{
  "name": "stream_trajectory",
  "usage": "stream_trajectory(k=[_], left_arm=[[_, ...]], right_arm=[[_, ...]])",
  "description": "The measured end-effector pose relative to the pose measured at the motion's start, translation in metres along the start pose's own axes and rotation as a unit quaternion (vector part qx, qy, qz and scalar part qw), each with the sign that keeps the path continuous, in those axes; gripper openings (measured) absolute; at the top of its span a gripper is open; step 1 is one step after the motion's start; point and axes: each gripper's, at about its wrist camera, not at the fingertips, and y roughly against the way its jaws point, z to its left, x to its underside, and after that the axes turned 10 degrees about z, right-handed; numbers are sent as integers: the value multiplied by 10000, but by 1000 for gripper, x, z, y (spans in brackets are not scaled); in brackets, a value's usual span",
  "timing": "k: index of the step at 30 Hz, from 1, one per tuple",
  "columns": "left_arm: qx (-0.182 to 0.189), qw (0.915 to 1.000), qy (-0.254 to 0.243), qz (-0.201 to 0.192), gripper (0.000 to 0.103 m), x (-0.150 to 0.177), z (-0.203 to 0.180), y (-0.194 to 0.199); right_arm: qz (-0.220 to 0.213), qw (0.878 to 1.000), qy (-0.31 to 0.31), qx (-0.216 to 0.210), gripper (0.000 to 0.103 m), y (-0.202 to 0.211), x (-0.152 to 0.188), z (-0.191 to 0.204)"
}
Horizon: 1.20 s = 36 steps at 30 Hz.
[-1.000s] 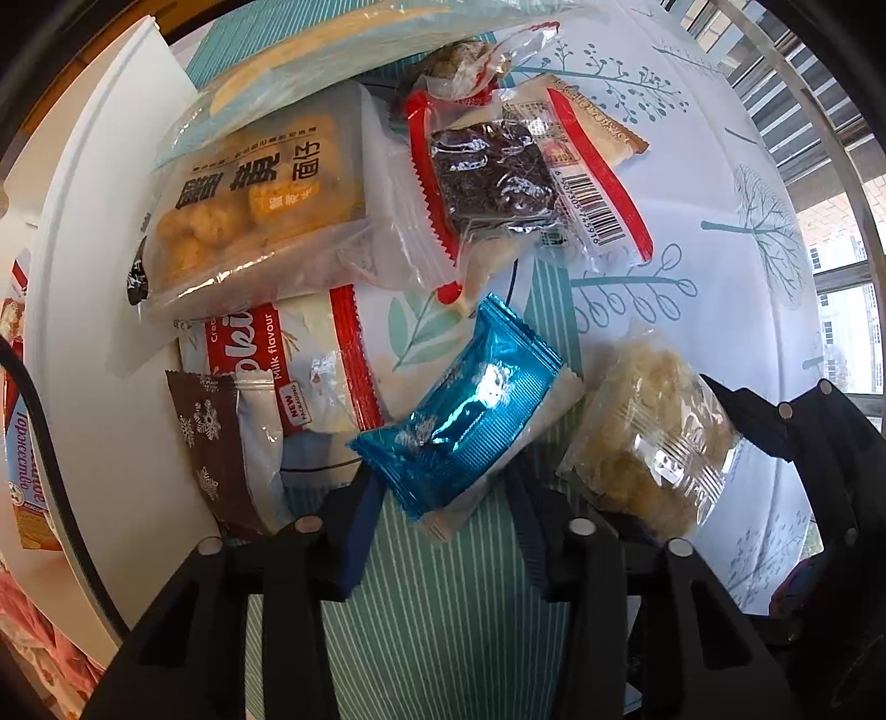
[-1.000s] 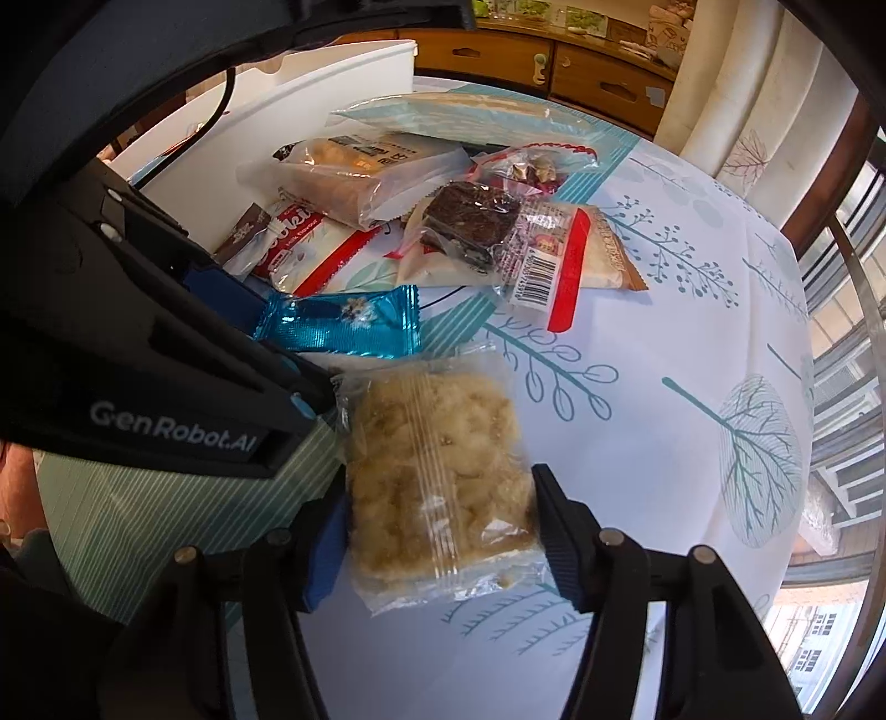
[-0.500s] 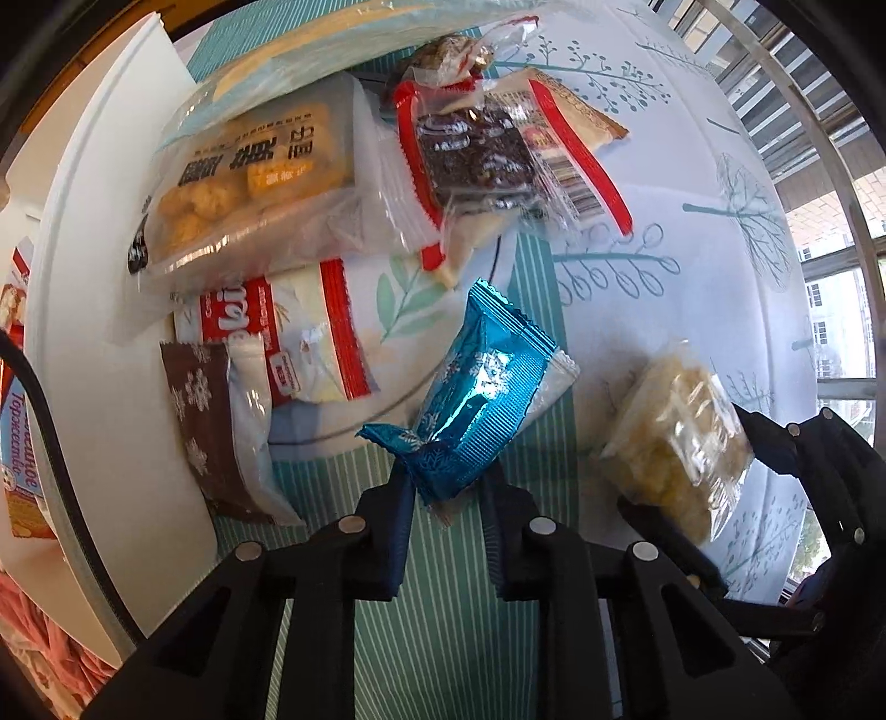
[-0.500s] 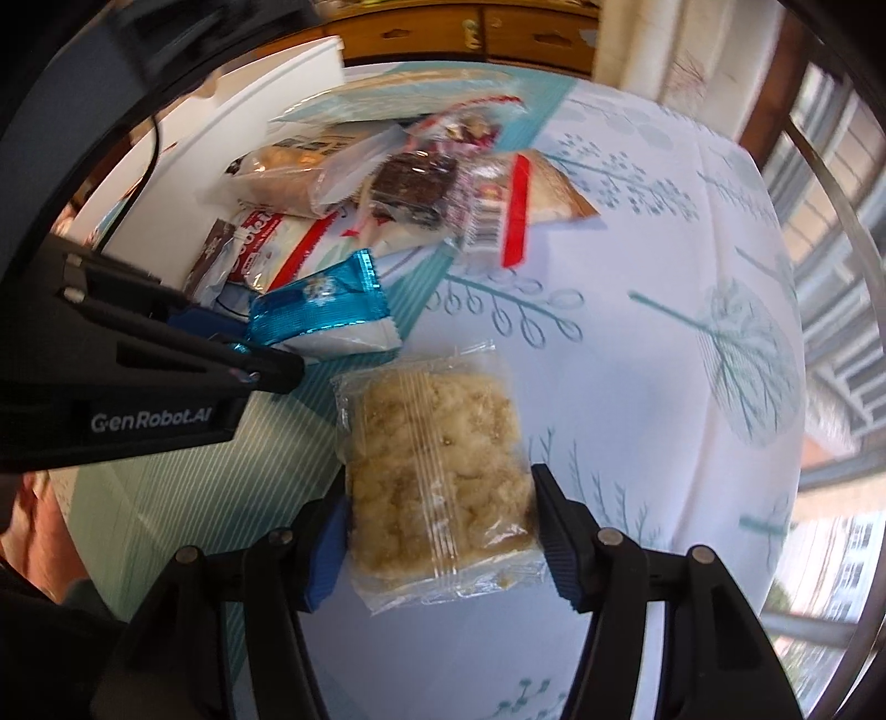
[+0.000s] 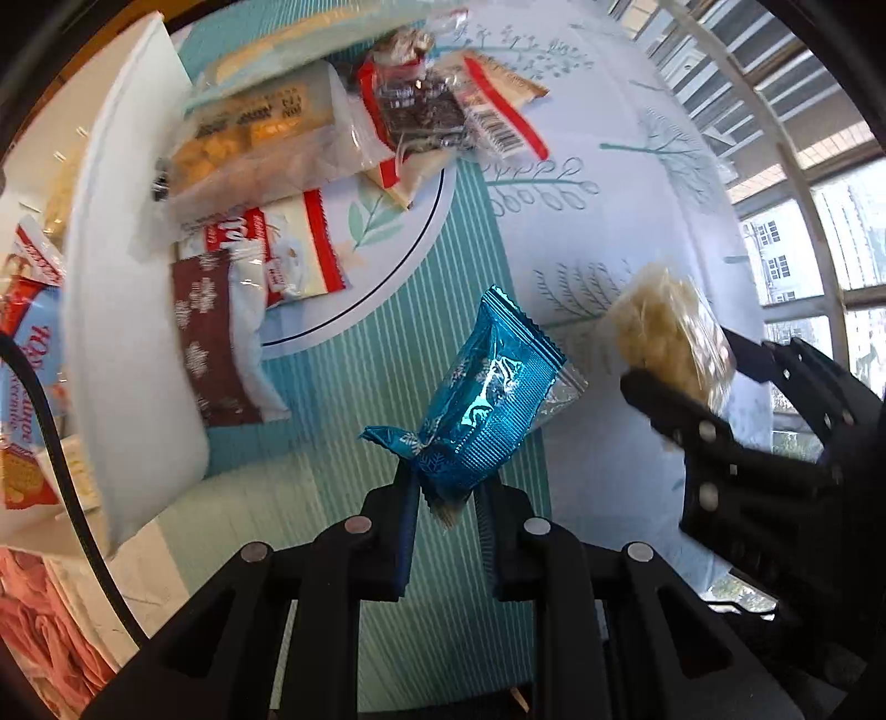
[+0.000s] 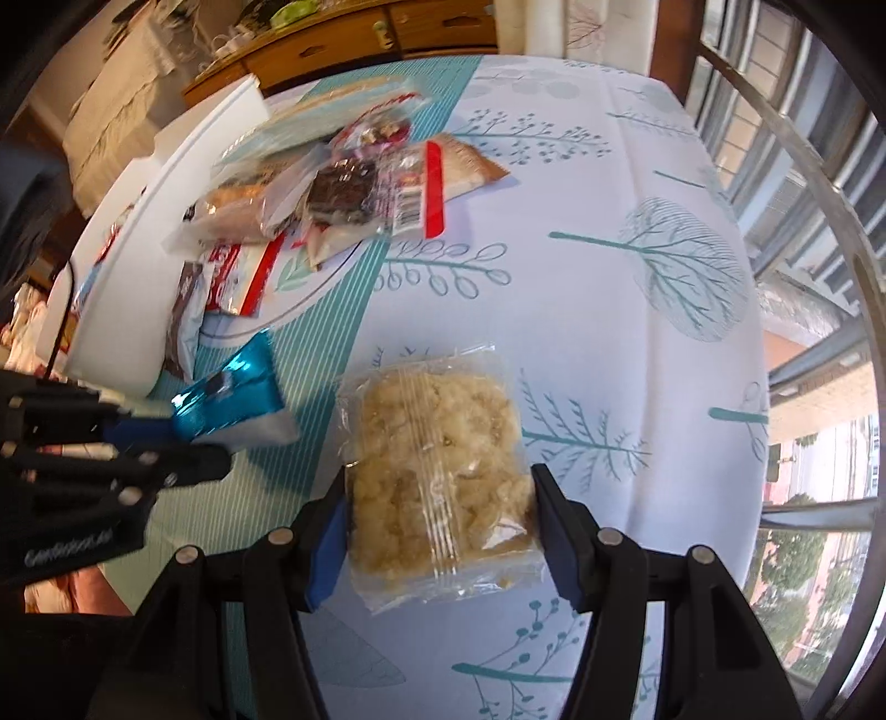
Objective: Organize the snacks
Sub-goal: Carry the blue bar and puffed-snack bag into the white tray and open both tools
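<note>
My left gripper (image 5: pixel 447 501) is shut on the end of a blue foil snack packet (image 5: pixel 487 399) and holds it above the tablecloth; it also shows in the right wrist view (image 6: pixel 227 401). My right gripper (image 6: pixel 440 512) is shut on a clear packet of pale puffed-rice cake (image 6: pixel 437 471), lifted off the table; it also shows in the left wrist view (image 5: pixel 664 343). Several other snack packets (image 5: pixel 277 149) lie piled at the far left, with a brown snowflake packet (image 5: pixel 216 338) nearest.
A white bin (image 5: pixel 127 310) stands along the table's left side, with boxed snacks (image 5: pixel 27 354) beyond it. The tablecloth (image 6: pixel 609 249) has teal stripes and tree prints. A window railing (image 6: pixel 803 183) runs along the right; a wooden cabinet (image 6: pixel 354 39) stands behind.
My left gripper closed on the blue packet and lifted it off the table. My right gripper raised the puffed-rice packet. Both moved back from the pile.
</note>
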Motion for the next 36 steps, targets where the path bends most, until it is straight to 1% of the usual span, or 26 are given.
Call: stream_trajectory(k=[3, 6, 9, 10, 12, 14, 17, 25, 29, 33, 36], left_arm=[[51, 10000, -67, -51, 17, 7, 3, 15], [116, 9994, -189, -258, 17, 19, 8, 39], [102, 9982, -310, -494, 17, 32, 11, 64], [112, 9979, -332, -536, 17, 29, 12, 75], [167, 9968, -388, -686, 17, 37, 20, 94], [199, 9958, -408, -798, 17, 37, 28, 114], [177, 9944, -419, -958, 17, 46, 39, 134], [-11, 9926, -399, -1148, 17, 58, 69, 168], [-107, 9919, -350, -1216, 17, 62, 95, 181], [-168, 9911, -336, -1273, 17, 64, 120, 190], [-178, 9902, -341, -1341, 17, 65, 142, 196]], right_arm=[[-171, 9996, -177, -99, 61, 13, 2, 1], [-361, 9989, -268, -133, 61, 28, 1, 2], [-486, 9982, -314, -162, 61, 39, 3, 13], [-519, 9980, -323, -162, 61, 42, 2, 19], [-614, 9975, -319, -165, 61, 50, -1, 25], [-740, 9966, -331, -156, 61, 58, -3, 31], [-882, 9952, -394, -178, 61, 71, -7, 38], [-1262, 9908, -445, -177, 61, 97, -17, 68], [-1395, 9883, -534, -300, 61, 105, -21, 88], [-1535, 9862, -553, -297, 61, 108, -25, 113], [-1596, 9845, -623, -373, 61, 108, -28, 132]])
